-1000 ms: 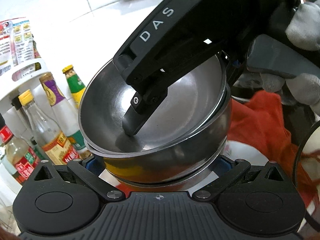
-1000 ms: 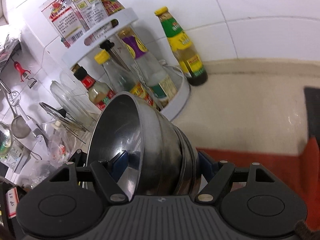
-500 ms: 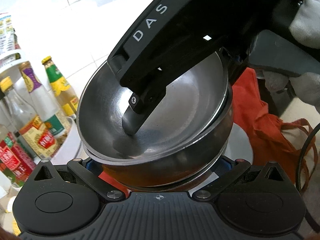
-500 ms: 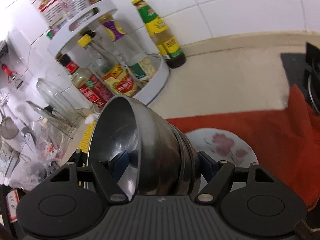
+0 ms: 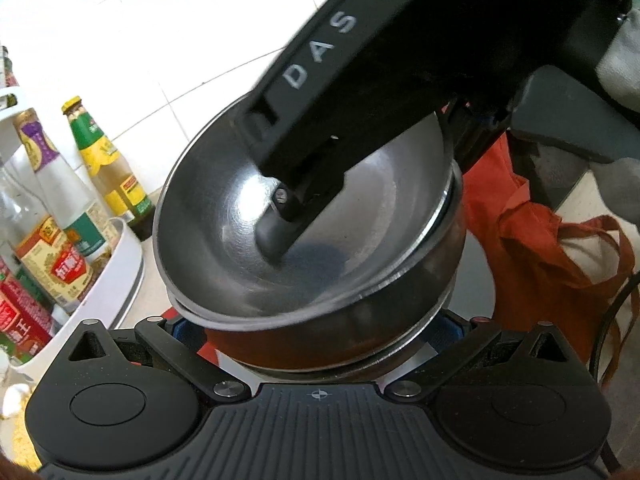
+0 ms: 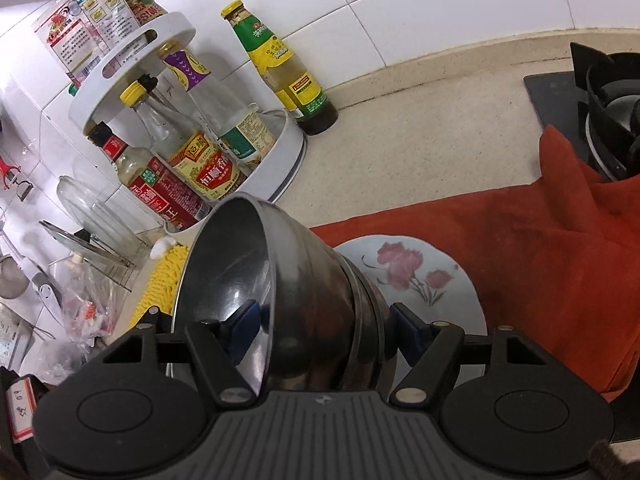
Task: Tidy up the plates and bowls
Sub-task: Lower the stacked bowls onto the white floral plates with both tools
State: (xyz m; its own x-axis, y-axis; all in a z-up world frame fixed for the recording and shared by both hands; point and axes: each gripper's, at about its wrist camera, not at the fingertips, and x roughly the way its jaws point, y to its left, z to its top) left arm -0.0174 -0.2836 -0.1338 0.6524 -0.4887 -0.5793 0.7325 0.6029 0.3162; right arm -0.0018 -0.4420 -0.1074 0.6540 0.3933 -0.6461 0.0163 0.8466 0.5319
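A nested stack of steel bowls (image 5: 320, 272) fills the left wrist view, held tilted in the air. My left gripper (image 5: 316, 332) has a blue pad on each side of the lower bowl. My right gripper (image 6: 320, 324) is shut on the stack's rim (image 6: 224, 288), one finger (image 5: 280, 236) inside the top bowl, the other outside. A white plate with pink flowers (image 6: 416, 276) lies on a red cloth (image 6: 540, 240) just beyond the bowls.
A white turntable rack of sauce bottles (image 6: 192, 152) stands left against the tiled wall, with a green-labelled bottle (image 6: 280, 68) beside it. A gas hob (image 6: 600, 92) is at the right. A yellow mat (image 6: 160, 280) and glass lids (image 6: 88, 216) lie at the left.
Both grippers and the bowl stack have moved right and down over the counter. The flowered plate and red cloth have come into view below the bowls.
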